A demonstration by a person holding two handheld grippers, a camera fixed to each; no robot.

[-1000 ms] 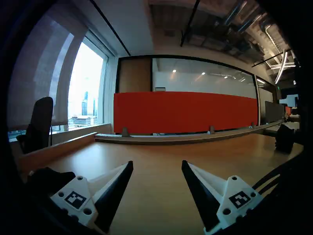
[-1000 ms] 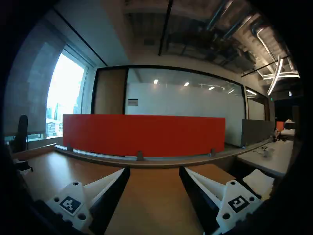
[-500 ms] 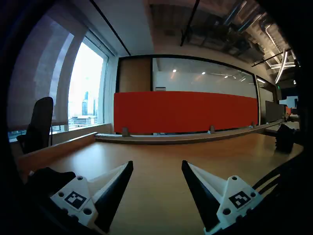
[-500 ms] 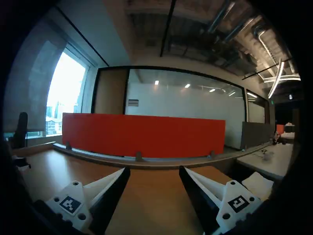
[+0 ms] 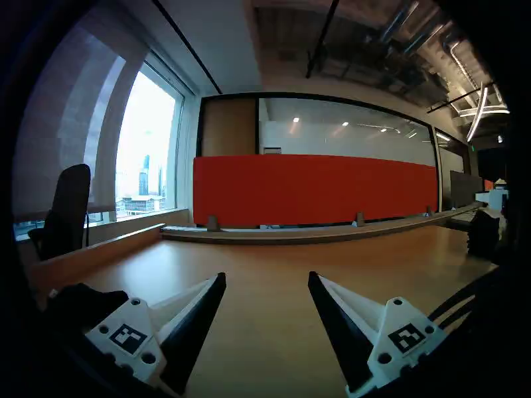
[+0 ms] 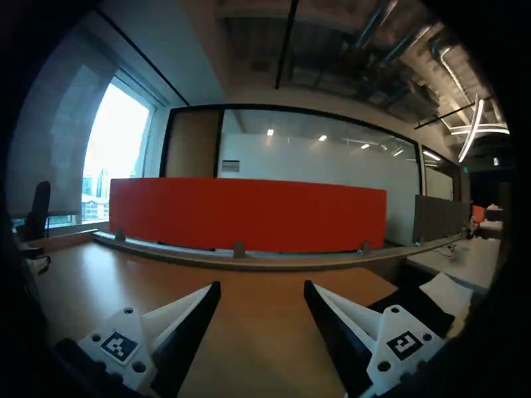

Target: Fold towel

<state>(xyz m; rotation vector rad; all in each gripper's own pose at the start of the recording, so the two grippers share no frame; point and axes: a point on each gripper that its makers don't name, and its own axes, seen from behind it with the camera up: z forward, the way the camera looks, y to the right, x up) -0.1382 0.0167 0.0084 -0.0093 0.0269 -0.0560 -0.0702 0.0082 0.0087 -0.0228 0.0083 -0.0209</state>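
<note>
Towel: can't tell where it lies; pale sheet [image 6: 446, 293] at far right edge might be it, prob not. Wooden desk [image 5: 265, 265] runs ahead to red divider [image 5: 312, 189]. The left gripper [image 5: 265, 275] & right gripper [image 6: 262, 284] are both spread, nothing btwn fingers. Risk: reaching blind, tips scrape desk or nip wrong thing.

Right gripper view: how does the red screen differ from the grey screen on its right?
Colour: the red screen is bright orange-red, the grey screen dull grey. Extent: the red screen spans most of the far edge of the wooden desk, while the grey screen shows as a much shorter piece at the right. Both stand upright as flat desk dividers.
</note>
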